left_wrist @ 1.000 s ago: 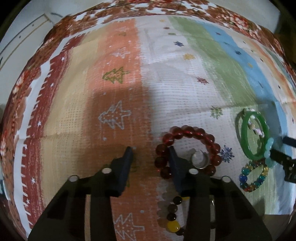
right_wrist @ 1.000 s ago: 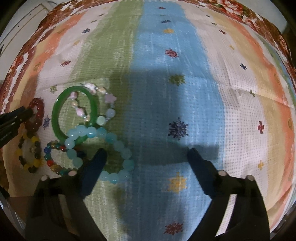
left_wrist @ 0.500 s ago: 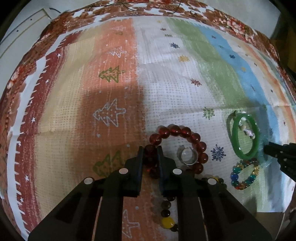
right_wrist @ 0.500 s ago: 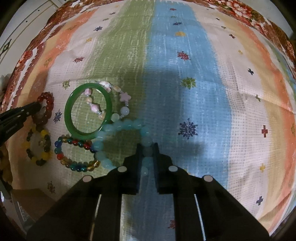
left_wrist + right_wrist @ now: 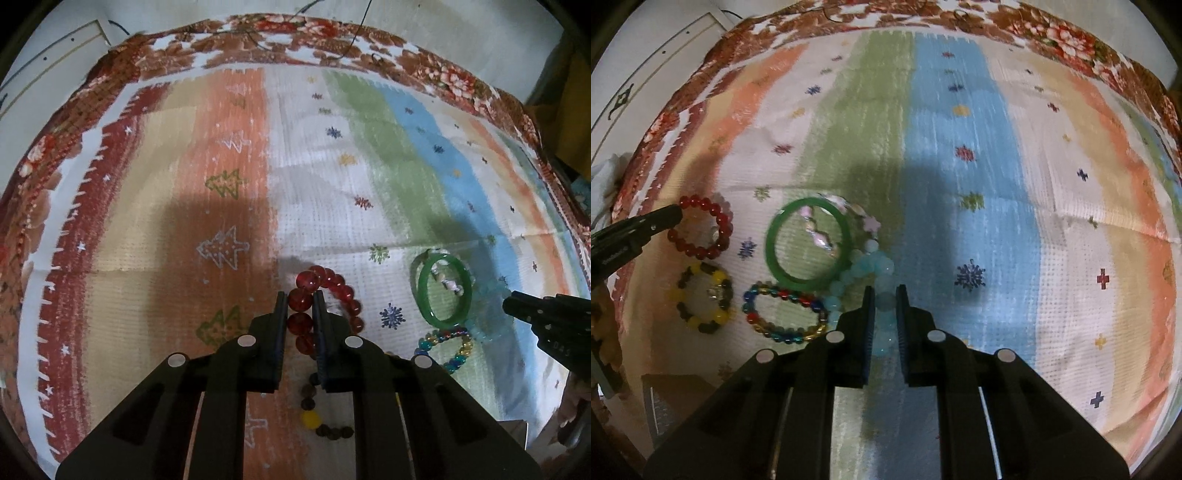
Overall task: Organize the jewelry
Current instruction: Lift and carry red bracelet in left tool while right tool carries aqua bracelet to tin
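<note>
Left wrist view: left gripper (image 5: pixel 300 297) closed on red bead bracelet (image 5: pixel 325 295); loop trails toward green bangle (image 5: pixel 445 291). Bracelet's near beads hidden between fingers.

Right wrist view: right gripper (image 5: pixel 885 293) clamped on aqua bead bracelet (image 5: pixel 866 275), loop touching green bangle's near-right rim. Aqua beads motion-blurred; lift state unclear.

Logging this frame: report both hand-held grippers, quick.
Left hand-held gripper: closed on red bracelet.
Right hand-held gripper: closed on aqua bracelet.
</note>
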The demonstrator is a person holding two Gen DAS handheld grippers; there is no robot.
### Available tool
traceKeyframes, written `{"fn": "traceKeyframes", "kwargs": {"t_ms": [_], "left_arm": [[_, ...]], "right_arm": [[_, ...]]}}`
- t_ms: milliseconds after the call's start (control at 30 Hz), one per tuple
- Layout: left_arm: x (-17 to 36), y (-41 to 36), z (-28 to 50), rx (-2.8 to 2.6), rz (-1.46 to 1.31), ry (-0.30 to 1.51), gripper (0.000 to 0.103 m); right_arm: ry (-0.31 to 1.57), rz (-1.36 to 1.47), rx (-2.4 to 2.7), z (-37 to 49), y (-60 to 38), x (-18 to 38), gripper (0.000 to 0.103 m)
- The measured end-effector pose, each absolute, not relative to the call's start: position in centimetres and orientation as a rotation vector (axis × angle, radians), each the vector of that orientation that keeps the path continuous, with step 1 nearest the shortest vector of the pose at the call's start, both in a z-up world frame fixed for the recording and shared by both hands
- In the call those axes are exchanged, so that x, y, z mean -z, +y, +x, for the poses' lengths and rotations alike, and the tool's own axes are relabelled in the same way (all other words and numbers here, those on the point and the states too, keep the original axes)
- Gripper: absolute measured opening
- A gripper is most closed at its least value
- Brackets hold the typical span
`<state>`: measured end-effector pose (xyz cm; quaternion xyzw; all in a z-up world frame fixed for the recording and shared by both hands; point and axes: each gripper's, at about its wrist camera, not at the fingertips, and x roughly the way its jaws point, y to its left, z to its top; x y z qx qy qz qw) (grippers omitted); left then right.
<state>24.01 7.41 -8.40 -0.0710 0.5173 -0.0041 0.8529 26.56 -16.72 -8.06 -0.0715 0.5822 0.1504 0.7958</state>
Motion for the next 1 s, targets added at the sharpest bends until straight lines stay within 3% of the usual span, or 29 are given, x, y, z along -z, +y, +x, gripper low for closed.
{"fn": "traceKeyframes", "kwargs": {"t_ms": [1000], "left_arm": [[3.5,6.2,19.3,0.036,-0.176,0.979,0.013]], "right_arm": [[1.141,-0.118,-0.404,22.6,-15.8,2.5,0.013]]}}
